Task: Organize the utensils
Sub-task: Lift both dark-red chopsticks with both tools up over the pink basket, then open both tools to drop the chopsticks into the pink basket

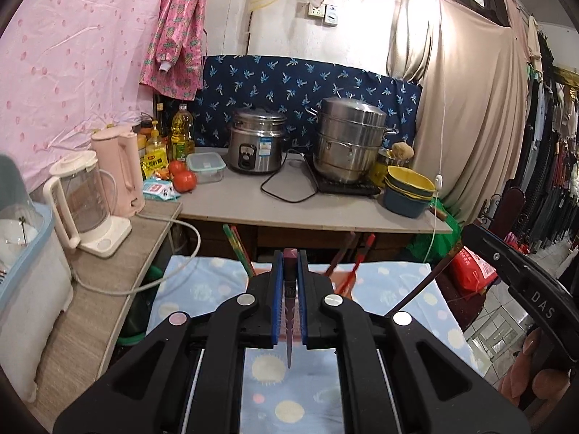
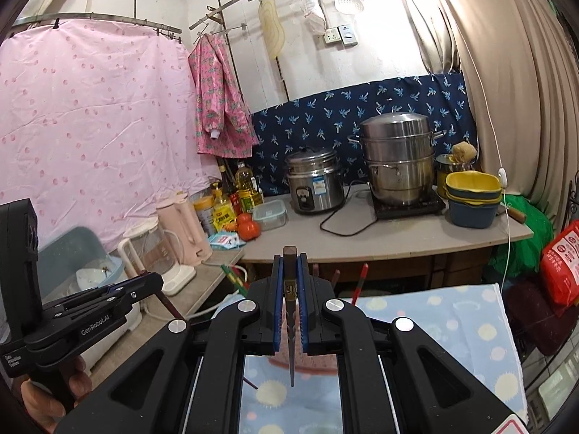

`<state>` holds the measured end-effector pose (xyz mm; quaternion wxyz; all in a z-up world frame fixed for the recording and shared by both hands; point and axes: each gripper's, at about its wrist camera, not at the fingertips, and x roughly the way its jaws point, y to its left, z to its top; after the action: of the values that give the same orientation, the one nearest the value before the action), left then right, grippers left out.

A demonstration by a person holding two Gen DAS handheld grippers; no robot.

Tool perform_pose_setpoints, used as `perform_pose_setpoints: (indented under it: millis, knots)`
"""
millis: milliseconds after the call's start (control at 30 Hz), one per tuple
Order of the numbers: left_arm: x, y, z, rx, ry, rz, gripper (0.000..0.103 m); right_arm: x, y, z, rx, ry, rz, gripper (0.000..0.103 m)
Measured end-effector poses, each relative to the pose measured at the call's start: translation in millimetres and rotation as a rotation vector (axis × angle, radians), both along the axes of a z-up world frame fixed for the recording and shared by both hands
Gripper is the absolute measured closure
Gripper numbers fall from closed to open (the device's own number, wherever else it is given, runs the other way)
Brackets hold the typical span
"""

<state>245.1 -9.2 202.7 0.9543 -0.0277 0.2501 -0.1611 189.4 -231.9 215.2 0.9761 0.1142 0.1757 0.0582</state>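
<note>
- The left gripper (image 1: 290, 271), black with blue pads, is clamped on a dark purple chopstick (image 1: 289, 311) that stands upright between the pads, its pointed tip hanging below them over the pale blue dotted cloth (image 1: 202, 282).
- The right gripper (image 2: 290, 271), of the same build, is pinched tight on a dark brown chopstick (image 2: 290, 311), also upright, its square top showing above the pads and its tip pointing down at the same cloth (image 2: 452, 325).
- In the right wrist view the left gripper shows at lower left, with a hand (image 2: 47, 394) on its handle and its chopstick slanting down below it.
- Just beyond both grippers, an orange-red holder (image 1: 343, 282) sits on the cloth with several chopsticks (image 1: 237, 249) of red, green and dark colours leaning out of it.
- Farther back, a grey countertop (image 1: 325, 213) carries a steel rice cooker (image 1: 257, 144), a tall stacked steel steamer pot (image 1: 349, 141), yellow and blue stacked bowls (image 1: 409, 191), two red tomatoes (image 1: 182, 177) and a clear lidded food box (image 1: 205, 167).
- On the left shelf stand a pink electric kettle (image 1: 117, 166) and a white glass kettle (image 1: 81, 199).
</note>
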Motion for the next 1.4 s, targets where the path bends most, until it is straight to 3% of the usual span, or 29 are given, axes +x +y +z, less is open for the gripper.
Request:
perform_pose_setpoints:
  millis: [233, 467, 900, 1400]
  knots:
    - [27.9, -9.1, 28.6, -0.002, -0.071, 0.006, 0.096, 40.9, -4.5, 17.8, 0.017, -0.038, -0.019, 0.096]
    - [60.6, -16.2, 41.1, 0.011, -0.102, 0.026, 0.096, 77.5, -7.5, 13.7, 0.042, -0.027, -0.036, 0.096]
    - [108.4, -19.1, 9.7, 0.025, -0.054, 0.041, 0.096, 123.8, -5.4, -19.1, 0.060, 0.030, -0.041, 0.096]
    - [130.6, -24.8, -26.3, 0.036, 0.016, 0.035, 0.096, 141.5, -0.7, -58.7, 0.045, 0.111, -0.033, 0.096]
